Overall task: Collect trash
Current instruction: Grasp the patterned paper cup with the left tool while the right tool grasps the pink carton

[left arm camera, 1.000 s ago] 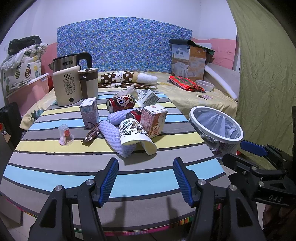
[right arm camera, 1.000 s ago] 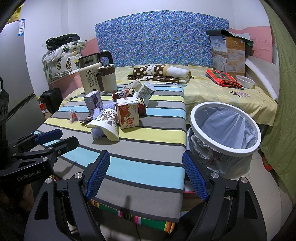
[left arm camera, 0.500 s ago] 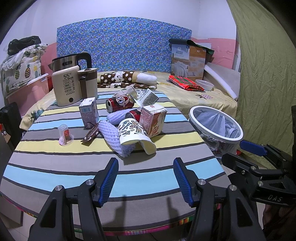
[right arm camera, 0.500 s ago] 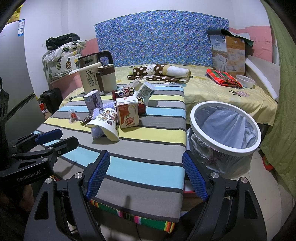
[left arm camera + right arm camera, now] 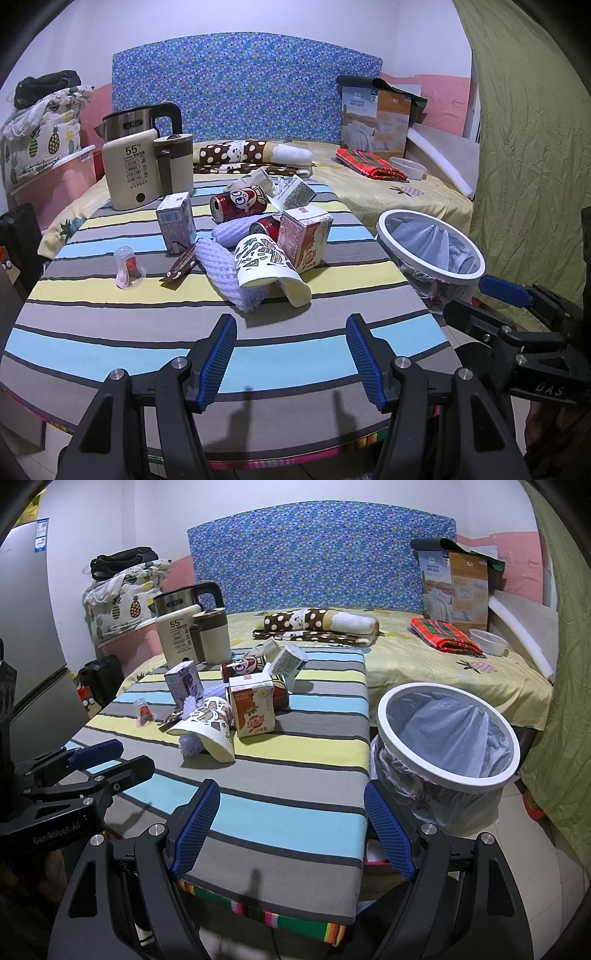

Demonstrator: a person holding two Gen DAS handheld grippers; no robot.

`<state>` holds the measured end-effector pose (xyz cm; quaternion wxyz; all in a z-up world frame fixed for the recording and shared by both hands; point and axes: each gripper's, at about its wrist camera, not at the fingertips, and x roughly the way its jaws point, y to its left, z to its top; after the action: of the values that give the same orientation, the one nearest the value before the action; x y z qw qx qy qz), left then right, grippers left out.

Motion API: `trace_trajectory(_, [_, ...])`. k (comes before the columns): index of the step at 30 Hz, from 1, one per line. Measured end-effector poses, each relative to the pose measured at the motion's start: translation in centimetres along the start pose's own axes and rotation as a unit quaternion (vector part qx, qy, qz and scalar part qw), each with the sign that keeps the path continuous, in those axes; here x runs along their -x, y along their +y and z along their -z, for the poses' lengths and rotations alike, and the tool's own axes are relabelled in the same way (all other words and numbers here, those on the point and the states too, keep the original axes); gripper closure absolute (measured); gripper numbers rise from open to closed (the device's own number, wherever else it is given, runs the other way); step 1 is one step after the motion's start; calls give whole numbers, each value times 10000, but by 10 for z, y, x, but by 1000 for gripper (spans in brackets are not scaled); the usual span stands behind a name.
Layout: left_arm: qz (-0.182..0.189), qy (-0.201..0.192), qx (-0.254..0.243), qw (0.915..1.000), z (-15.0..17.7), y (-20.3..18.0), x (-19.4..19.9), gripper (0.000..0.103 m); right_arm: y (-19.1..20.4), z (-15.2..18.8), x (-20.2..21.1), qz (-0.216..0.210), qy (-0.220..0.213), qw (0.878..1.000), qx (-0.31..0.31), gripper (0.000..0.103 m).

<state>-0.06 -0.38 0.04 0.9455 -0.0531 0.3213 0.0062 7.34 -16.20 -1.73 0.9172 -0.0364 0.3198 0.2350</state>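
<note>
Trash (image 5: pixel 266 243) heaped on table (image 5: pixel 147 306) | bin (image 5: pixel 448 734): liner only

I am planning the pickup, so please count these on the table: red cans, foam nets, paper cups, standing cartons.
Red cans: 2
Foam nets: 2
Paper cups: 1
Standing cartons: 2
Total: 7

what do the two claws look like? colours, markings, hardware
Both match: the left claw and right claw have black angular plastic frames with cut-out windows, silver screw heads at the pivots, and blue textured pads lining the fingers. The right one's side, in the left view, bears embossed lettering; the left one's reads roughly "GenRobot.AI". No cables or sleeves visible.
</note>
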Motion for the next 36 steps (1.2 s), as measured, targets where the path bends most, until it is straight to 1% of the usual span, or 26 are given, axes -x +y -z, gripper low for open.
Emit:
trace_trajectory(8, [14,94,43,9999,-1,4,-12,42,-2,-2,-7,-13,47,10000,-12,22])
trace_trajectory(22, [85,228,354,9991,-21,23,-58,42,-4,-9,-24,-141,118,9998,10,22])
trace_trajectory(28, [267,210,702,9970,-32,34,-71,42,-5,-13,-29,-151,115,9998,34,22])
trace_trajectory(31, [335,301,867,9952,-35,39,-82,42,-6,-15,-30,-138,95,9999,43,22])
trace_trajectory(36, [410,339,980,9938,-38,41,-91,42,-8,-20,-35,-115,80,9999,53,22])
